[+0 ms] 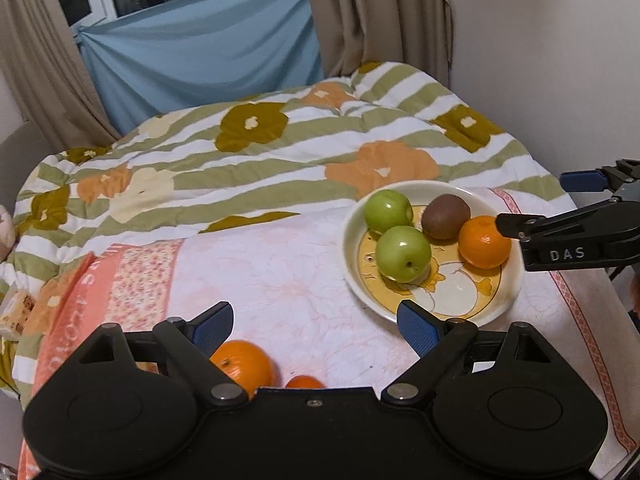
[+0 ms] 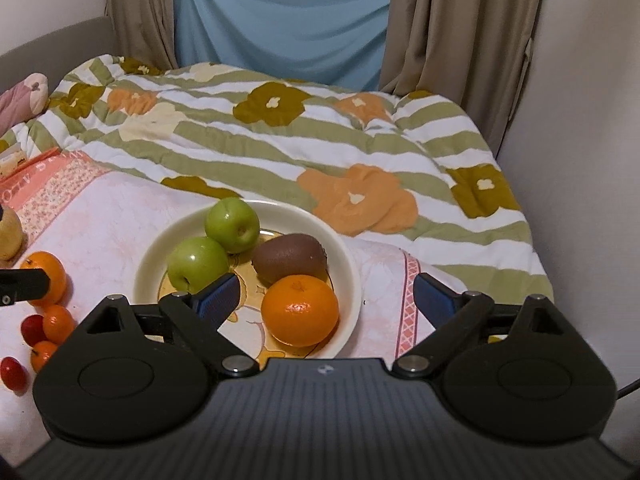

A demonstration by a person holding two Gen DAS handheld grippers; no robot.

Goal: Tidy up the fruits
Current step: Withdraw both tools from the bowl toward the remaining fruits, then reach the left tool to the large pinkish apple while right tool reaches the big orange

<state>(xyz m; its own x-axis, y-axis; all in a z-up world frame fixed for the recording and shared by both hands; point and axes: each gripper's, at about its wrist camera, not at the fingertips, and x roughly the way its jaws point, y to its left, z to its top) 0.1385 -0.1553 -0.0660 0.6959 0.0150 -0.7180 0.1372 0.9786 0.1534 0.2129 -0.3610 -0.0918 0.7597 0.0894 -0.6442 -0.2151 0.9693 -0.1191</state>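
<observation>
Cream-coloured and shallow, the plate sits on a pink cloth spread over the bed, and it already carries two green apples, a kiwi and one orange at its near rim. Loose fruit lies on the cloth to the left of the plate: a larger orange, smaller oranges and red cherry tomatoes.

Both tools are released. The right hand-held gripper hangs over the near side of the plate with its jaws spread wide around the plated orange, touching nothing. The left hand-held gripper is also spread and empty, left of the plate, with the loose orange under its left finger.

I judge the sorting partly done, with the loose fruit next to go.

Risks from here:
- The bedding is soft, so pressing down on a round fruit could sink it or send it rolling away from the plate.
- The plate's rim is low and its contents crowd the near edge; another fruit dropped there could knock the orange out.
- The left tool's right pad sits close to the plate's rim and could tip the plate on the yielding cloth.
- A tight squeeze could burst a tomato.
</observation>
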